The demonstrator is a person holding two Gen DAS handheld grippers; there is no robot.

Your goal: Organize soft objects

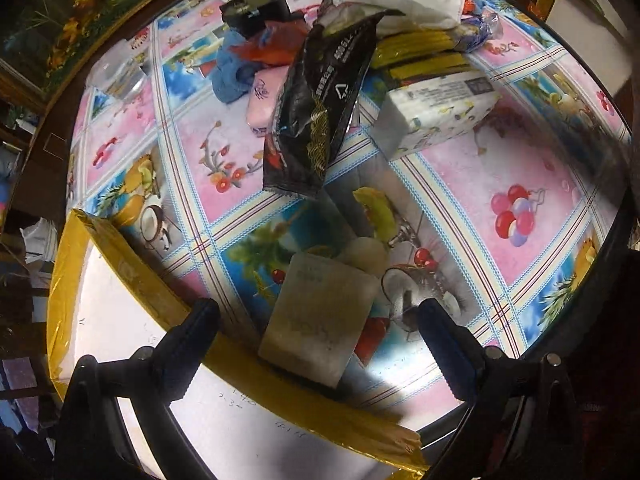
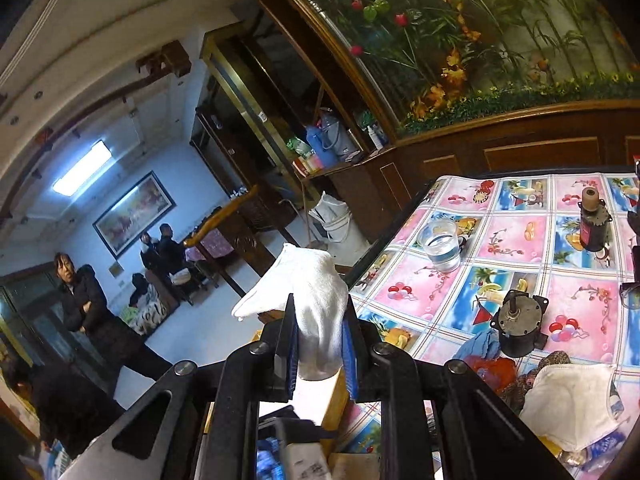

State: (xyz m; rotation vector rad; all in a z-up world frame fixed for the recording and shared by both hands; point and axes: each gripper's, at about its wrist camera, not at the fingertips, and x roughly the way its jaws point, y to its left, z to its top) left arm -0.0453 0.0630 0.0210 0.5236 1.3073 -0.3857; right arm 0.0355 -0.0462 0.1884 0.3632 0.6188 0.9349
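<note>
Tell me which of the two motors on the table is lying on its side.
The black motor nearest the right gripper, beside the blue cloth, lies tipped over with its shaft facing the camera. The far one stands upright.

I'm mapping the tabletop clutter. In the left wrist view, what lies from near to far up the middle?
Grey sponge → black packet → white cloth.

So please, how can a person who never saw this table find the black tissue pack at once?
Start at the round table with the pink and blue picture cloth, then go to the heap of soft things at its far side. The long black plastic pack with gold wave pattern leans there between a pink pack and a white printed pack; only it is black.
</note>
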